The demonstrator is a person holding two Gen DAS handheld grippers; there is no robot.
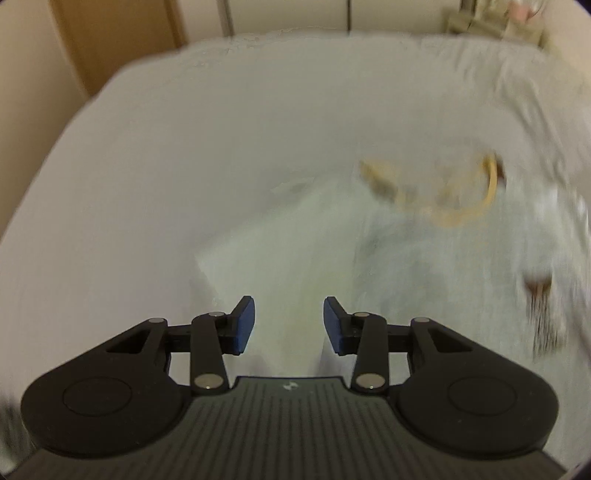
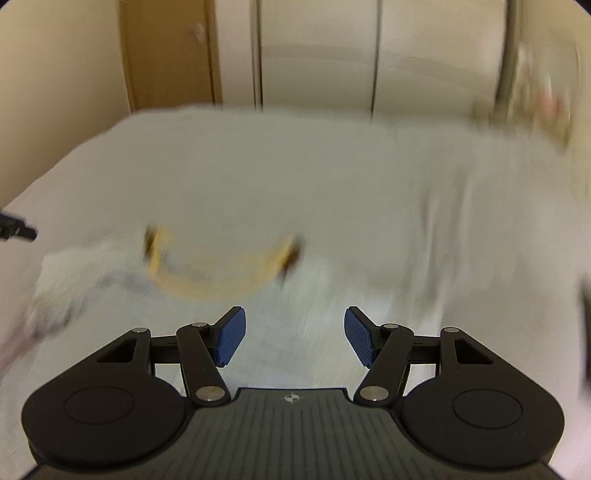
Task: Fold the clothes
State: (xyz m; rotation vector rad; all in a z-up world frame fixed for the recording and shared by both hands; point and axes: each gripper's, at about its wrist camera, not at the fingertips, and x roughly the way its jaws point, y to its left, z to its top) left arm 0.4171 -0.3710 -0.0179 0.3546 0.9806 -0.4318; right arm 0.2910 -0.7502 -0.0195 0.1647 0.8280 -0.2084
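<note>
A white T-shirt point(image 1: 424, 266) with a yellow neck trim point(image 1: 465, 210) lies on the white bed sheet point(image 1: 207, 147), blurred by motion. My left gripper point(image 1: 289, 321) is open above the shirt's left sleeve area, holding nothing. In the right wrist view the same shirt point(image 2: 288, 325) with its yellow neck trim point(image 2: 214, 284) lies just ahead. My right gripper point(image 2: 294, 334) is open above the shirt's body, holding nothing. A dark tip of the other gripper point(image 2: 16, 230) shows at the left edge.
The bed fills most of both views. White wardrobe doors point(image 2: 317, 55) and a wooden door frame point(image 2: 166, 55) stand behind it. Blurred clutter point(image 1: 491, 22) sits at the far right corner of the bed.
</note>
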